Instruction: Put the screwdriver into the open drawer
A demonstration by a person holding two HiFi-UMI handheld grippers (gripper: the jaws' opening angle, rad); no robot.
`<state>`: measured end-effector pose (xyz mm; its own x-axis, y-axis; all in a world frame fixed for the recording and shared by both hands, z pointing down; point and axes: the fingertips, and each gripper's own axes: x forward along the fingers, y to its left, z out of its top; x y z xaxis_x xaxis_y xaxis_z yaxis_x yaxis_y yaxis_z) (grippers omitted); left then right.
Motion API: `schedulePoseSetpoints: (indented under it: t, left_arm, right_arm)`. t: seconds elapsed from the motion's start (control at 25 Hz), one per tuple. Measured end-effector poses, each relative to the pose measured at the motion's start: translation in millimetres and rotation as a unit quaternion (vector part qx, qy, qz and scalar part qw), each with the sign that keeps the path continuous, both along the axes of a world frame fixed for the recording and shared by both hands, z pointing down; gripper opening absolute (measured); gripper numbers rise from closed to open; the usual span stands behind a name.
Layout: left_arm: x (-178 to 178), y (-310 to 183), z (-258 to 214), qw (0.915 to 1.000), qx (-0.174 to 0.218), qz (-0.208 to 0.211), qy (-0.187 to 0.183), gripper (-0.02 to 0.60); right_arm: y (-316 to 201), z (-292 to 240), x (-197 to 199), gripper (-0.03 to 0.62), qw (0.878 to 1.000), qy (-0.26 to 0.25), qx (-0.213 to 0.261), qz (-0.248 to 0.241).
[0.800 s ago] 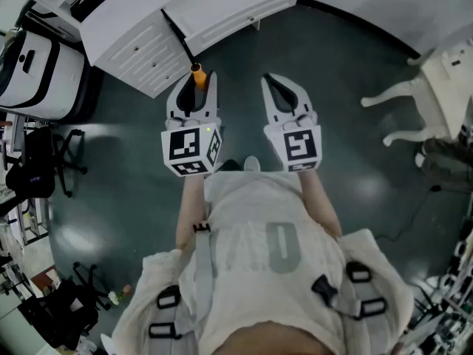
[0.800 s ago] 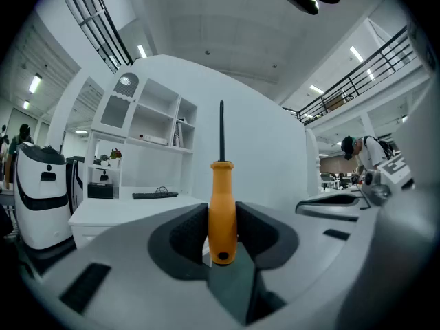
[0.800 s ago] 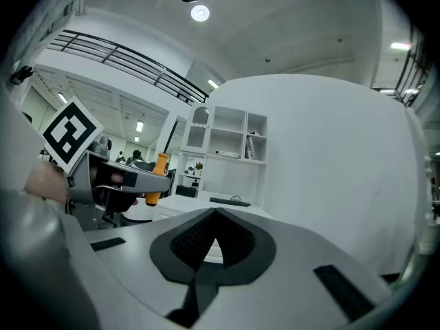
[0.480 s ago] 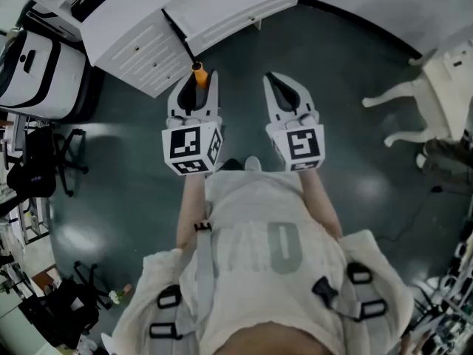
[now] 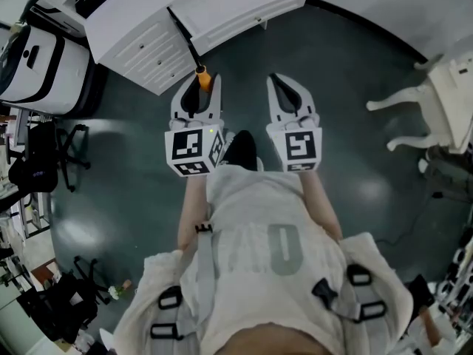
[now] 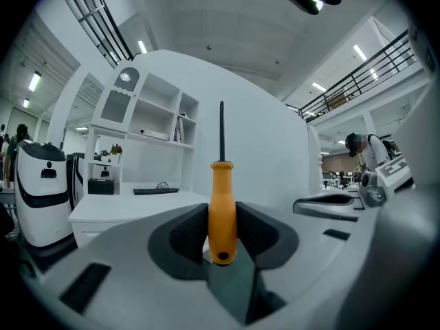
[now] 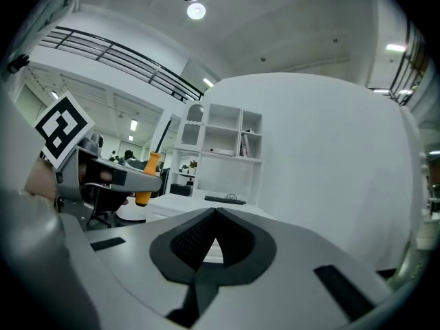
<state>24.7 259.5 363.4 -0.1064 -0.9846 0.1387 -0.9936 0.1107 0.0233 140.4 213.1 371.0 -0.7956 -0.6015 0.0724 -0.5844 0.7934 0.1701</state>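
Note:
The screwdriver has an orange handle [image 6: 222, 212] and a thin dark shaft that stands upright. My left gripper [image 6: 221, 229] is shut on the handle, pads pressing both sides. In the head view the orange handle [image 5: 202, 78] pokes out between the tips of the left gripper [image 5: 195, 89], a short way in front of the white drawer cabinet [image 5: 148, 46]. The right gripper [image 5: 279, 83] is level beside it, shut and empty; its tips [image 7: 215, 213] meet. I cannot make out which drawer stands open.
A white desk [image 5: 229, 6] with a shelf unit [image 6: 144, 122] stands ahead against a curved white wall. A white and black machine [image 5: 29, 58] and a dark office chair [image 5: 41, 161] are at the left, and white furniture legs [image 5: 410, 102] at the right. The floor is dark.
The cabinet and desk have slid slightly down the head view, and a dark shoe now shows below the grippers. Both grippers keep their pose, the left still shut on the screwdriver.

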Motion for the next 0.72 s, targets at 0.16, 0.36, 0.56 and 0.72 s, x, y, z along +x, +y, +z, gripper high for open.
schedulePoseSetpoints:
  t: [0.16, 0.36, 0.56, 0.72]
  left_arm:
    - [-10, -11, 4, 1.0, -0.006, -0.004, 0.001, 0.124]
    - [-33, -40, 8, 1.0, -0.006, -0.004, 0.007, 0.123]
    - [-50, -77, 6, 1.0, -0.005, 0.0, 0.006, 0.123]
    - [-66, -113, 7, 0.9999, -0.004, 0.003, 0.01, 0.123]
  right_arm:
    - [-7, 7, -10, 0.003, 1.0, 0.019, 0.005, -0.004]
    - [-23, 11, -29, 0.005, 0.999, 0.034, 0.011, -0.015]
    - [-58, 6, -42, 0.005, 0.999, 0.035, 0.014, -0.01]
    - [-96, 10, -54, 0.005, 1.0, 0.028, 0.005, 0.005]
